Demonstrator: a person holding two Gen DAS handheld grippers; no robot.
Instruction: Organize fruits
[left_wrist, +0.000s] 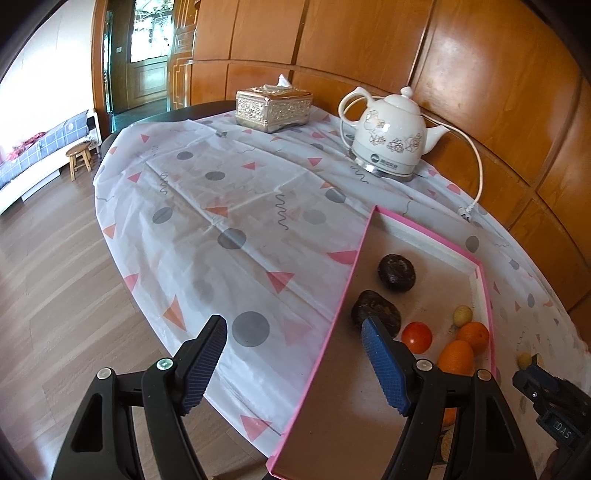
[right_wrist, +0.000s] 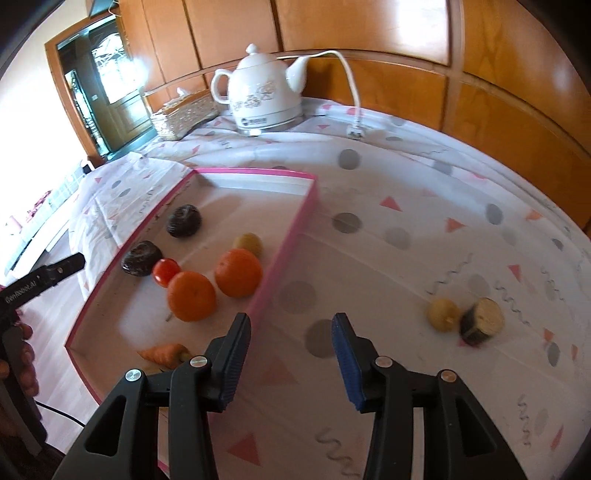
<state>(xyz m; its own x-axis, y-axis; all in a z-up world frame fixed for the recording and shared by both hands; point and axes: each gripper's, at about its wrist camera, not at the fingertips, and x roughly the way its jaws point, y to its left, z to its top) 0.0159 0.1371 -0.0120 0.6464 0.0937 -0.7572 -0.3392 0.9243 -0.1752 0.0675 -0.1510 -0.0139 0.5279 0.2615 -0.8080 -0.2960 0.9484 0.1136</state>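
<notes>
Left wrist view: left claw (left_wrist: 295, 363) at bottom of frame, jaws spread wide, nothing between them; right blue pad overlaps the pink-rimmed tray (left_wrist: 347, 288) edge. Tray sits lower right of frame on the tabletop (left_wrist: 207, 206) with its patterned cloth. Counted in this view's tray: 2 dark brown fruits (left_wrist: 396, 272), 1 red tomato (left_wrist: 416, 336), 2 oranges (left_wrist: 474, 336), 1 small yellow fruit (left_wrist: 462, 315). One more small yellow fruit (left_wrist: 524, 360) lies on the cloth just outside the tray, far right. White kettle (left_wrist: 388, 138) with cord upper centre-right, 1 gold tissue box (left_wrist: 274, 108) upper centre. Wooden stool (left_wrist: 79, 158) on the floor at left.

Right wrist view: right claw (right_wrist: 291, 360) bottom centre, jaws wide apart, holding nothing, above the cloth just right of the tray wall. Tray at left centre holds the same 2 dark fruits, 1 tomato, 2 oranges, 1 yellow fruit, plus 1 carrot (right_wrist: 164, 354) near its lower edge. Outside the tray at right of frame: 1 yellow fruit touching 1 cut piece with dark skin and pale face (right_wrist: 482, 321); what kind, cannot tell. Tip of the other claw shows at left edge.
</notes>
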